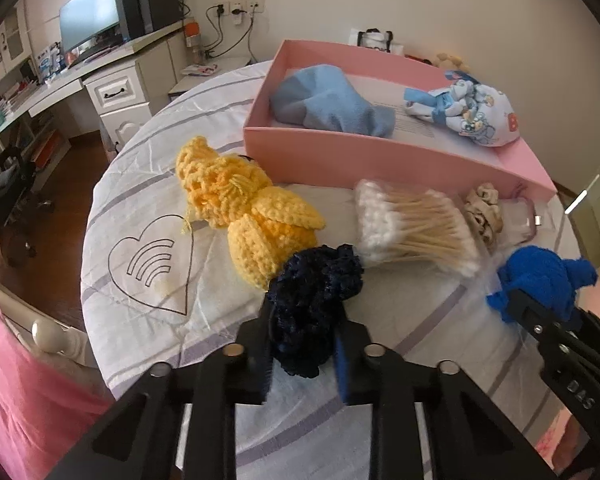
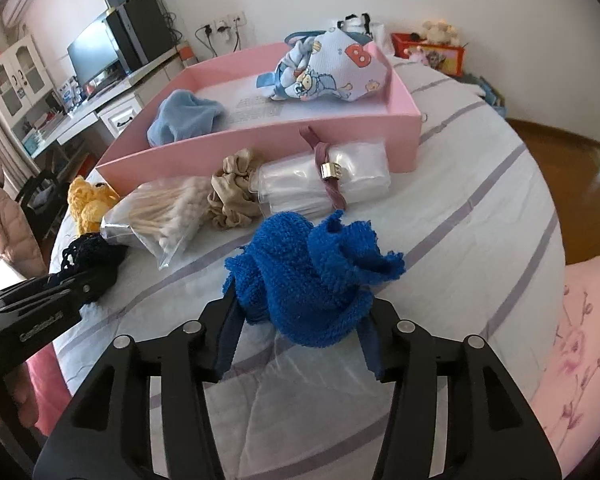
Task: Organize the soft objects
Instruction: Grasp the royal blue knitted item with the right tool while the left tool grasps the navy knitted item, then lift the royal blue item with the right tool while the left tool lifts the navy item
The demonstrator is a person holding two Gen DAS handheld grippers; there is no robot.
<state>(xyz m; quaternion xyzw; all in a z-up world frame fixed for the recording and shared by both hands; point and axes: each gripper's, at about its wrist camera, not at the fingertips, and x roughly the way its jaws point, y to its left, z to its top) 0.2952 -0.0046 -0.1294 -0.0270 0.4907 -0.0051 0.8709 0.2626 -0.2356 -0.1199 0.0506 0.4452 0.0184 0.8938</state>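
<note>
My left gripper [image 1: 304, 360] is shut on a dark navy crocheted piece [image 1: 312, 300] that lies on the white striped tablecloth [image 1: 140, 200]. My right gripper [image 2: 300, 340] holds a bright blue fluffy cloth [image 2: 312, 272], which fills the gap and touches both pads. A pink box [image 1: 340, 156] behind them holds a light blue cloth [image 1: 328, 100] and a printed baby cloth [image 1: 468, 108]. In front of the box lie a yellow crocheted toy [image 1: 240, 208], a bag of cotton swabs [image 1: 412, 228], a beige scrunchie [image 2: 232, 196] and a clear pouch with a mauve band [image 2: 340, 180].
The round table's edge [image 1: 96, 280] curves close on the left, with wooden floor below. A desk with a monitor [image 1: 88, 16] and a dark chair [image 1: 8, 188] stand beyond it. Pink fabric [image 1: 20, 380] hangs at the lower left, and floral pink bedding [image 2: 580, 340] sits at the right.
</note>
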